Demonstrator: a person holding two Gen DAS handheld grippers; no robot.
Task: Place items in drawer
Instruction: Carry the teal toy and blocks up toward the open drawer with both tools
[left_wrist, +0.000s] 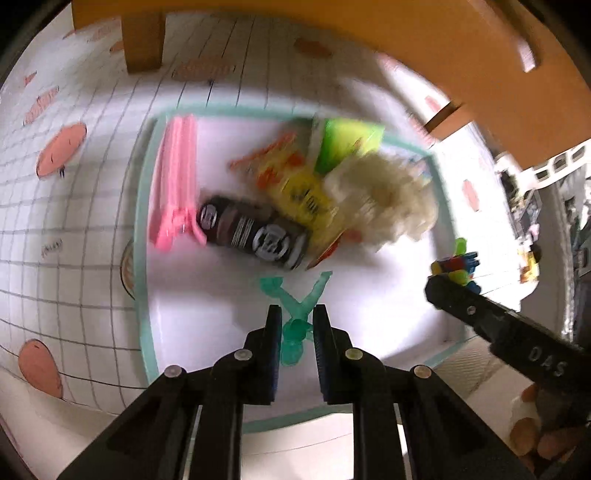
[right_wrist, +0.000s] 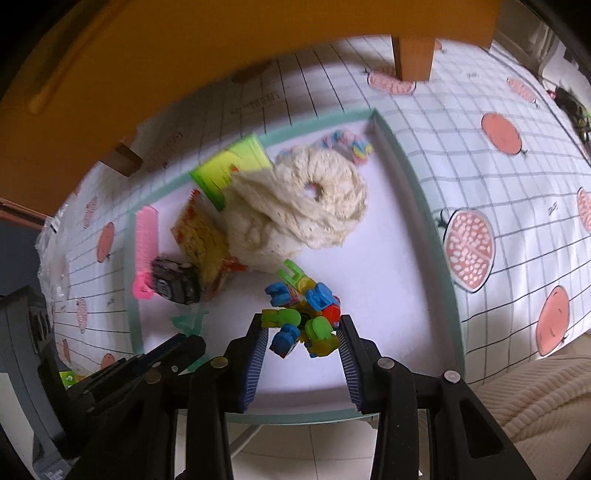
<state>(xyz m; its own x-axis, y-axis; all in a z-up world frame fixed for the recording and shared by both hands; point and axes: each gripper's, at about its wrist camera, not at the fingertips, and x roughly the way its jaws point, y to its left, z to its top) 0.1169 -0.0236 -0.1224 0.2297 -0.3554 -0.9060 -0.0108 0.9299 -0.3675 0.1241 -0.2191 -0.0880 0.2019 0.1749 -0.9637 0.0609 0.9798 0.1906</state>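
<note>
The drawer (right_wrist: 424, 192), already crowded, lies open on the table (right_wrist: 517, 184). A rigid, knobbly block toy (right_wrist: 304, 317) is clamped in the right gripper (right_wrist: 303, 332); a light, brittle-looking green clip (left_wrist: 295, 317) is pinched by the left gripper (left_wrist: 297, 325) at its middle.

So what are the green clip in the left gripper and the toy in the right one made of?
Green clip: translucent teal plastic, by its see-through sheen, though the view is blurred. Toy: glossy hard plastic, going by the bright interlocking blocks.

Bright, glary daylight, heavy motion blur, fisheye-warped dark edges.
</note>
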